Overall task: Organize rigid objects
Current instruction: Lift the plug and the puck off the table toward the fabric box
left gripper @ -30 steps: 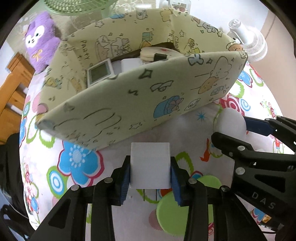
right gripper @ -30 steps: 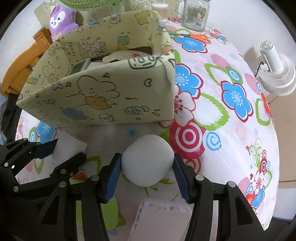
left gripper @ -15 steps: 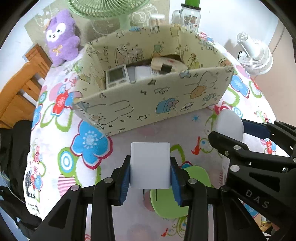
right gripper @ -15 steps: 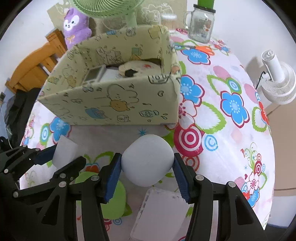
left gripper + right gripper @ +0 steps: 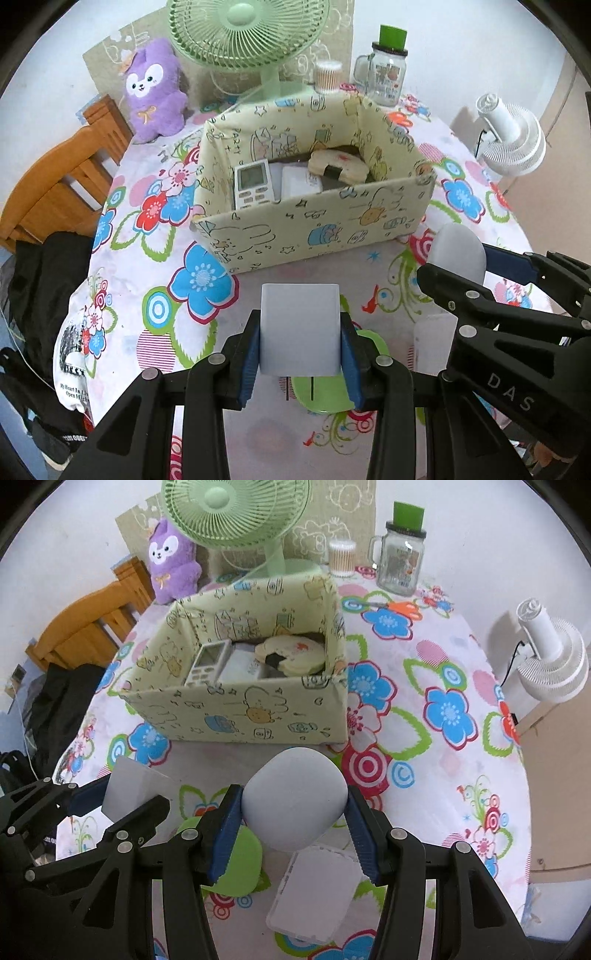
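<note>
Gripping one white block, the left tongs hover beside the right tongs, clenched on one rounded white object; one box ahead holds three items.

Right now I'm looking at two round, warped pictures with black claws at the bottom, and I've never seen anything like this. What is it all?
These are two hand-held grippers, each with a fisheye camera looking along its fingers. No robot arm; a person holds them. One picture is from the left gripper, clamped on a flat white block. The other is from the right gripper, clamped on a rounded white case. Ahead, on the flowered tablecloth, a cartoon-print box holds a remote control and other items. A green oval item and a white tray lie below the grippers.
</note>
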Tool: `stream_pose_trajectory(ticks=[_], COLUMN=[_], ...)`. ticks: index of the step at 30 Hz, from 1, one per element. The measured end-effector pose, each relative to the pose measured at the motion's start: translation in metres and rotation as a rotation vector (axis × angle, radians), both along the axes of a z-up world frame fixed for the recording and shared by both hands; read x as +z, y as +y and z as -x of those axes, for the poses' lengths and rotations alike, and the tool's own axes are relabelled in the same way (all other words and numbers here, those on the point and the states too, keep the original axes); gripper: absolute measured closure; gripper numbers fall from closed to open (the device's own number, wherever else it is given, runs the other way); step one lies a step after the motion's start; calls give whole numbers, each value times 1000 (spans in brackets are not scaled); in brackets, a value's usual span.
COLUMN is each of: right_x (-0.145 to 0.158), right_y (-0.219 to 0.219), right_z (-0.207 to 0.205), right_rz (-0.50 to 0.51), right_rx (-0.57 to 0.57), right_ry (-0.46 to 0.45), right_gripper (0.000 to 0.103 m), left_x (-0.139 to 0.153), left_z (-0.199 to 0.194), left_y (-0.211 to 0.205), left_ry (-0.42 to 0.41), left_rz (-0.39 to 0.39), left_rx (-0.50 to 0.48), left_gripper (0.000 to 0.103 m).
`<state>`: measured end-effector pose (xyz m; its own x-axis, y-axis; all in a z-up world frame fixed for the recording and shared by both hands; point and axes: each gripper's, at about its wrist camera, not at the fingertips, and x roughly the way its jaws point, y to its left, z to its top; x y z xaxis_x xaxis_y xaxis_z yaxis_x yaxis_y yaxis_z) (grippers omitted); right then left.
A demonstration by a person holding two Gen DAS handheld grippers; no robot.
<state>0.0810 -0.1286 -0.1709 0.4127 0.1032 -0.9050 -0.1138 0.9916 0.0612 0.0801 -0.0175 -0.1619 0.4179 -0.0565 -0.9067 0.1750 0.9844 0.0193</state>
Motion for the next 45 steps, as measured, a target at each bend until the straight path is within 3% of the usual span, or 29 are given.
stream_pose_trajectory(ticks=[21, 45], right_x=[57, 81], right_y=[-8, 2], right_z=[8, -18], right_rz=[-15, -10], right_rx=[28, 34], right_ry=[-81, -88], right_gripper=[45, 45], left_x=[53, 77], left_z=[9, -27], left_y=[-5, 11], left_ry=[-90, -110], left_rz=[-18, 31], left_rx=[24, 39], left_gripper=[63, 63])
